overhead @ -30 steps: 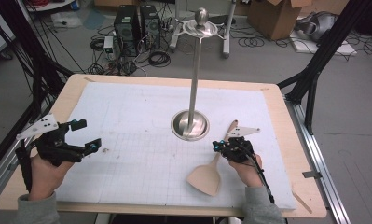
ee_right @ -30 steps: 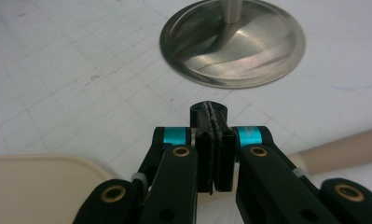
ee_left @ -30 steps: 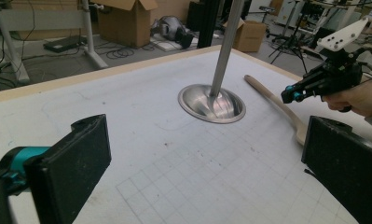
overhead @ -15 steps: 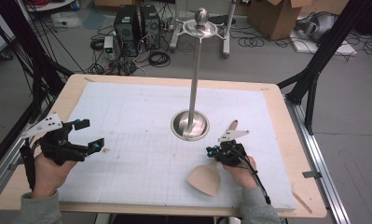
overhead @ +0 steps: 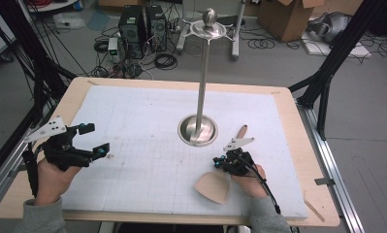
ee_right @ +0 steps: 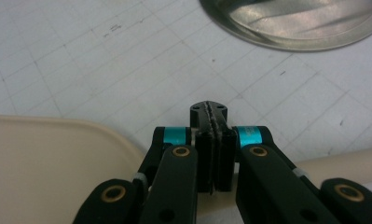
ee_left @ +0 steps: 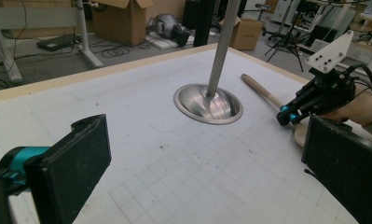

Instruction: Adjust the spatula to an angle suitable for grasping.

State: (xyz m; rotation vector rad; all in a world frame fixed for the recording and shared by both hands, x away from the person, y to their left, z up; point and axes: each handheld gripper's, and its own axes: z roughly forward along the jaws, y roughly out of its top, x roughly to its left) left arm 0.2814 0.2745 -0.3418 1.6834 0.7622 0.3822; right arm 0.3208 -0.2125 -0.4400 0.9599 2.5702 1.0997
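Observation:
A pale wooden spatula (overhead: pixel 213 187) lies on the white grid mat, blade toward the person and handle end (overhead: pixel 241 131) pointing away. My right gripper (overhead: pixel 218 162) hovers over its neck with the jaws pressed flat together; in the right gripper view (ee_right: pixel 211 114) nothing sits between them, and the blade (ee_right: pixel 48 172) passes beneath at the left. My left gripper (overhead: pixel 95 139) is held at the mat's left side, open wide and empty (ee_left: pixel 207 177). A metal stand (overhead: pixel 197 130) with a tall pole rises from mid-table.
The stand's round base (ee_left: pixel 208 102) lies just beyond the right gripper (ee_left: pixel 286 115), and its pole carries a disc and knob (overhead: pixel 209 26) at the top. The wooden table edge (overhead: pixel 322 194) frames the mat. Boxes, cables and computer towers crowd the floor behind.
My right gripper has slid a little toward the person along the spatula, from the handle toward the blade. The left gripper has barely moved.

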